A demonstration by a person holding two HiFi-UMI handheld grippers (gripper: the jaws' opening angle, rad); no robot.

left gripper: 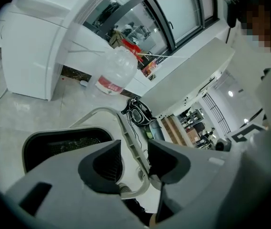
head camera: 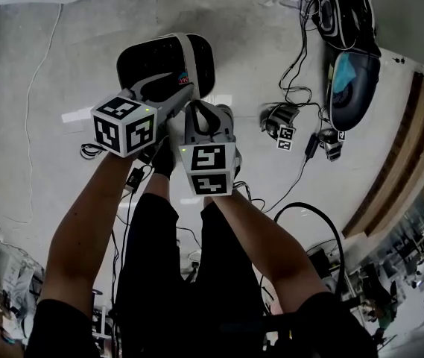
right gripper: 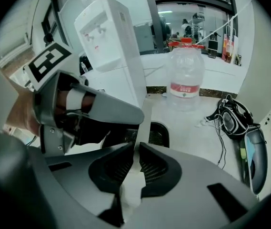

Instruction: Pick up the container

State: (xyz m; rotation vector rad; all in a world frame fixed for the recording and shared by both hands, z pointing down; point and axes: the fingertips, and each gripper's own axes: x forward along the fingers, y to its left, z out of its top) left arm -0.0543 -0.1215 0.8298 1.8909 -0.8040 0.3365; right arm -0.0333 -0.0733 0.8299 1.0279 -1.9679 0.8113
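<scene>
Container (head camera: 144, 62): black mesh tub with a white plastic handle (head camera: 190, 54), at twelve o'clock from both grippers, long axis roughly twelve to six. My right gripper (right gripper: 136, 149) is nearly shut on the thin handle strip, as far as I can tell. My left gripper (left gripper: 134, 147) gapes wide, with the handle passing untouched between its ribbed pads.

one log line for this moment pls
left tongs: open around white handle | right tongs: shut on white handle | black container: below both tongs
</scene>
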